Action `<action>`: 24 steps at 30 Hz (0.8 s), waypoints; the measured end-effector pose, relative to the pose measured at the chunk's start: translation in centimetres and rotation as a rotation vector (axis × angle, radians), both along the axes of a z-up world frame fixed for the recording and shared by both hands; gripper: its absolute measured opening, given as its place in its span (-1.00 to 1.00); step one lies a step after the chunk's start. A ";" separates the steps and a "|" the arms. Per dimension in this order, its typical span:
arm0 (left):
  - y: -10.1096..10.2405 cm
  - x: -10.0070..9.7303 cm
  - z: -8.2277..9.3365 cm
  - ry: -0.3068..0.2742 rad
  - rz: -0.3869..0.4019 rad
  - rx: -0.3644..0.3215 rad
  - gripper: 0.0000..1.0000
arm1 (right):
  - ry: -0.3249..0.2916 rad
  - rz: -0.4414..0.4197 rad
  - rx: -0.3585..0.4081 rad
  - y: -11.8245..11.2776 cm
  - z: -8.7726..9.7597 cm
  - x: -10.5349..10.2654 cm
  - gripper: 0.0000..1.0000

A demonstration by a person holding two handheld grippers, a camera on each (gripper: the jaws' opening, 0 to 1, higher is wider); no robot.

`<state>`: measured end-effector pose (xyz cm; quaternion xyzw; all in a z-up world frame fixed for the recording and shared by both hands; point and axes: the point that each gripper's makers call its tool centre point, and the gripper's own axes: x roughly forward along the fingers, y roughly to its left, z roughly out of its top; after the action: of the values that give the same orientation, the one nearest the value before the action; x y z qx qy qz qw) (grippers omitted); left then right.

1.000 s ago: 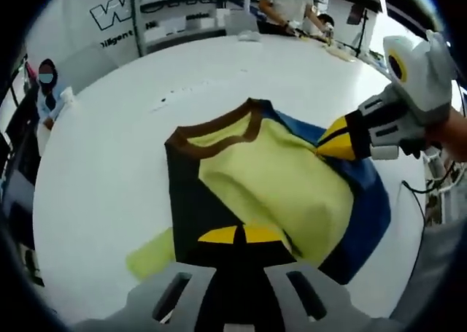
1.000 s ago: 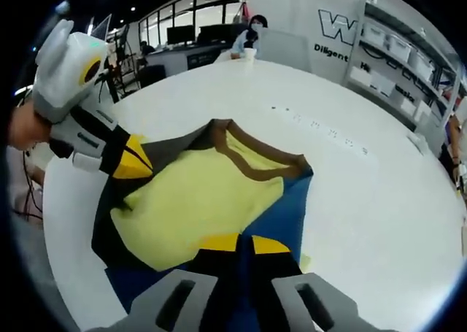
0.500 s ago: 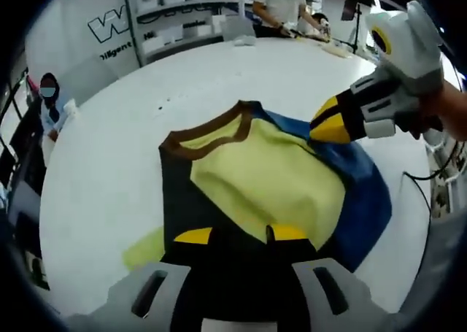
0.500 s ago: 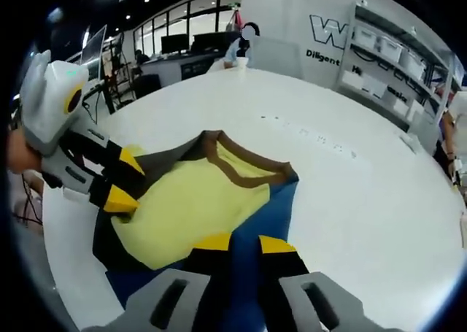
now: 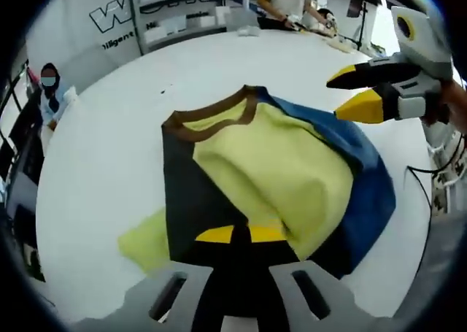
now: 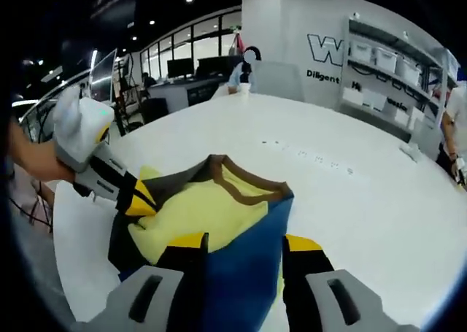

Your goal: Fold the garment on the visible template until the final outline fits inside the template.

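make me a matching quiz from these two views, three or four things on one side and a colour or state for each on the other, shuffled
Things:
1. left tool
2. right tool
3. neckband
4. table

States or colours:
a. brown
b. open, off the cloth
c. white
d. shut on the garment

Pairs: 1-d, 2-b, 3-a, 4-c

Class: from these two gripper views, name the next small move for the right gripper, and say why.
Probably bring the open right gripper back down onto the blue edge of the garment and re-grip. It hangs above the cloth holding nothing, while the left gripper is shut on the garment.
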<state>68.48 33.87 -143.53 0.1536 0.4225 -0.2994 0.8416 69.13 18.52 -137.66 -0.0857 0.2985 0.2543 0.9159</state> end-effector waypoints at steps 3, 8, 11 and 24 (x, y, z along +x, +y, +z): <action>0.1 0.1 0.1 0.011 0.013 -0.018 -0.82 | -0.007 0.018 -0.001 0.0 0.2 -0.5 -0.25; 0.3 0.2 0.8 0.020 0.035 -0.056 -0.83 | -0.021 0.048 0.017 0.1 0.6 -1.3 -0.21; 0.6 0.3 1.1 0.019 0.034 -0.064 -0.84 | -0.039 0.084 0.030 0.4 1.0 -1.9 -0.14; 3.8 1.1 3.8 -0.010 0.049 -0.105 -0.84 | -0.049 0.150 0.073 0.8 1.0 -3.8 0.09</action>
<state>69.62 37.66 -139.73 0.1002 0.4056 -0.2997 0.8577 65.34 19.32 -136.69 -0.0807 0.2592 0.3309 0.9038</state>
